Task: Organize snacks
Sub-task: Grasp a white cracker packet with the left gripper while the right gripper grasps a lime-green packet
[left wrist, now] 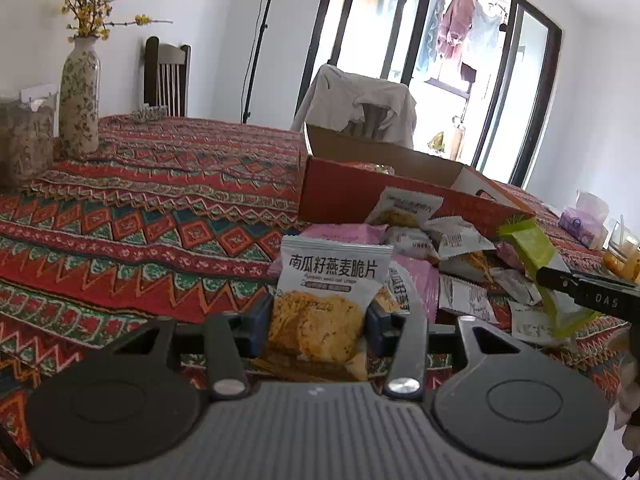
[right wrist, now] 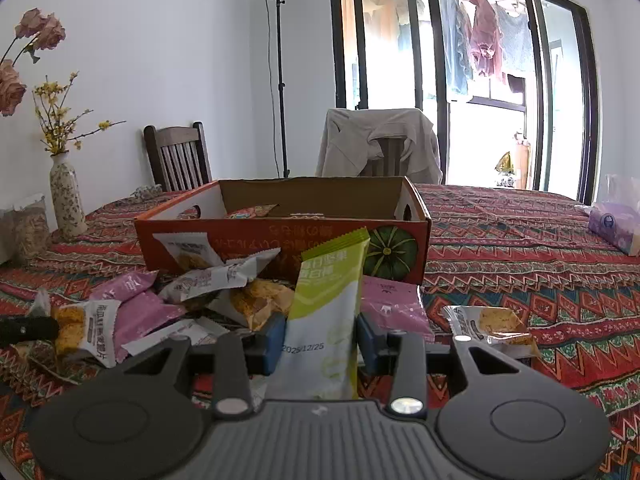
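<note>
Left gripper (left wrist: 318, 316) squeezing a white crisp packet (left wrist: 328, 280), right gripper (right wrist: 322, 340) squeezing a green and white snack bar (right wrist: 328, 300), both held up just in front of the orange box (right wrist: 280, 236), more snack packets (right wrist: 224, 280) piled against the box on the patterned tablecloth (right wrist: 520, 248)

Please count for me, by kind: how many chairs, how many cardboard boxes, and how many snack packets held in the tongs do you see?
Chairs: 2 (dark wooden slatted chair, chair draped with a beige garment)
Orange cardboard box: 1
Held packets: 2 (white oat-crisp packet in left tongs, green-and-white bar packet in right tongs)
Total: 5
</note>
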Tool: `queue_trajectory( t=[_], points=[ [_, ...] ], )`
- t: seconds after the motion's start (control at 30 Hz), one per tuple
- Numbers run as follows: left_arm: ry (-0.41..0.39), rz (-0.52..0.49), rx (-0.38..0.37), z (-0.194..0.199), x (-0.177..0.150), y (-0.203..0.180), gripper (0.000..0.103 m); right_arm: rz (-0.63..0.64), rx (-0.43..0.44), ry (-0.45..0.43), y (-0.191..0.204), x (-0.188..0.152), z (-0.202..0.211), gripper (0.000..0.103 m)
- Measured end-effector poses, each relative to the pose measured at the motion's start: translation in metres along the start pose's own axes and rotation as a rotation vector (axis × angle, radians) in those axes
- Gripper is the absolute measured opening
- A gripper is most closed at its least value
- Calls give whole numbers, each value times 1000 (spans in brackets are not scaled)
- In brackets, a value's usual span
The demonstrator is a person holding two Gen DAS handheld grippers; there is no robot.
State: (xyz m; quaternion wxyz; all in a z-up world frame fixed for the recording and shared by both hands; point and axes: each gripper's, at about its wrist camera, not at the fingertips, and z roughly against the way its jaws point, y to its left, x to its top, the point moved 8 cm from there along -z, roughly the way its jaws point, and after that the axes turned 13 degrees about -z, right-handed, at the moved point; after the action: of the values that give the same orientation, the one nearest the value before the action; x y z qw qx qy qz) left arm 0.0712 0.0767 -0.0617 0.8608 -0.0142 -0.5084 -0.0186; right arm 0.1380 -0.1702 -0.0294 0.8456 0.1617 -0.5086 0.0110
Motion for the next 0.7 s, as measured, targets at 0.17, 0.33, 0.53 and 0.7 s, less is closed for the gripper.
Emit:
queue_trajectory(
  t=[0.17, 0.33, 0.53, 0.7],
  points=[
    [-38, -18, 9, 8, 12, -4, 47, -3, 4, -7, -1, 1, 2, 39],
    [-63, -35, 5, 4, 25, -10, 47, -7, 8, -22, -2, 5, 5, 39],
    [-117, -64, -9, -5, 54, -24, 48, -14, 12, -55, -4, 19, 6, 39],
    [-150, -79, -12, -18, 79, -38, 48, -9, 20, -94, -3, 38, 3, 39]
  ],
)
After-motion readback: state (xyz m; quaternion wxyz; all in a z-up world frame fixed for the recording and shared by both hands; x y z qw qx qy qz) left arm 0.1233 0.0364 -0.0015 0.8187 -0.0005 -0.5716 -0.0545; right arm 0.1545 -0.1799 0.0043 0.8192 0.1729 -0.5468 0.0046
